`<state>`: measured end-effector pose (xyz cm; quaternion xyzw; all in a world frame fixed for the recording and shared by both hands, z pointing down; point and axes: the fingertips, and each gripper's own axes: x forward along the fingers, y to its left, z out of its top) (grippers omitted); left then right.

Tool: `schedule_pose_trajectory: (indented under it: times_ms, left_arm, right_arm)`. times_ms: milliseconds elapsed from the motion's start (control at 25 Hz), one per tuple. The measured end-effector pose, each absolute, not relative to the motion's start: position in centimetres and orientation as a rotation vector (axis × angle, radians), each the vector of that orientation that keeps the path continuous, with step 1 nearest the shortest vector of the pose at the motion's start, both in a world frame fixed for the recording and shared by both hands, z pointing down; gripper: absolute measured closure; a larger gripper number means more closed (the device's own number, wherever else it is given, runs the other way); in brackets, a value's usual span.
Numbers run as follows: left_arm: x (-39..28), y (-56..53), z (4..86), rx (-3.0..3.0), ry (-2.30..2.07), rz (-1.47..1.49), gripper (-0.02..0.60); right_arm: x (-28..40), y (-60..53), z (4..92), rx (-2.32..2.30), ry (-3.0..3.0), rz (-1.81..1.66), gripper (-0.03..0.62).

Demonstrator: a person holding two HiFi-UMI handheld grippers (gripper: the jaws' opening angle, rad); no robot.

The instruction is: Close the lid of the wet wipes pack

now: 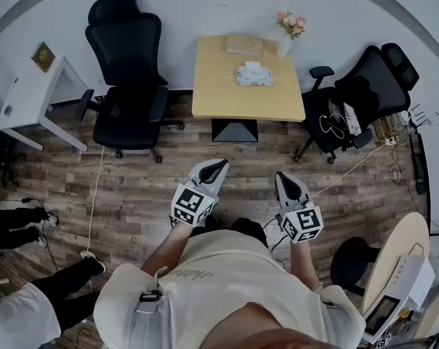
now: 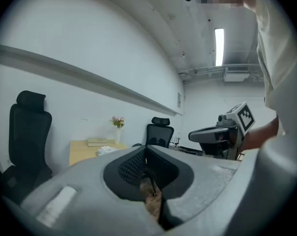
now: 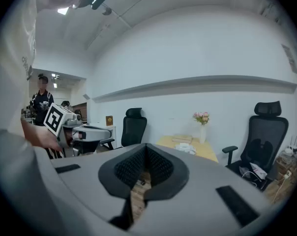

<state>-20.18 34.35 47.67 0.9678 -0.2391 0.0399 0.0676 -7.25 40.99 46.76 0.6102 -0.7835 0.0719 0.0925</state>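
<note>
The left gripper (image 2: 146, 151) has its jaws pressed together at the tips with nothing between them. Only a strip of wooden floor (image 2: 152, 196) shows through the hollow behind them. The right gripper (image 3: 146, 147) is the same, jaws closed tip to tip and empty. In the head view both are held out in front of the person's chest, side by side but apart, over the floor and well short of the table (image 1: 219, 97).

The wet wipes pack (image 1: 254, 74) lies on that table toward its far side, and neither gripper touches it. Behind it are a flat tan box (image 1: 245, 45) and, at the far right corner, a white vase (image 1: 283, 47) of pink flowers (image 1: 291, 22). The pack is too small in every view to tell how its lid stands.

Only the head view gives the layout from above. It shows one black office chair (image 1: 129, 71) left of the table, another (image 1: 361, 93) to its right, and a white side desk (image 1: 30, 97) at the far left. The left gripper view alone shows the right gripper from the side, level with it. The right gripper view alone shows a second person (image 3: 42, 102) standing far back in the room, beyond the left gripper.
</note>
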Motion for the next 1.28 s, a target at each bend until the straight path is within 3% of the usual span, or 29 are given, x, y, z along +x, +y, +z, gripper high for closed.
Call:
schedule_pose_trajectory:
  times_ms: [640, 1280]
  left_arm:
    - [-20.4, 31.1, 49.3, 2.899, -0.663, 0.147, 0.563]
    - [-12.5, 20.9, 50.2, 2.915, -0.620, 0.339, 0.563]
  right_arm:
    - [-8.3, 39.0, 47.6, 1.789, -2.321, 0.243, 0.592]
    - [-2.6, 27.0, 50.6, 1.727, -2.459, 0.382, 0.592]
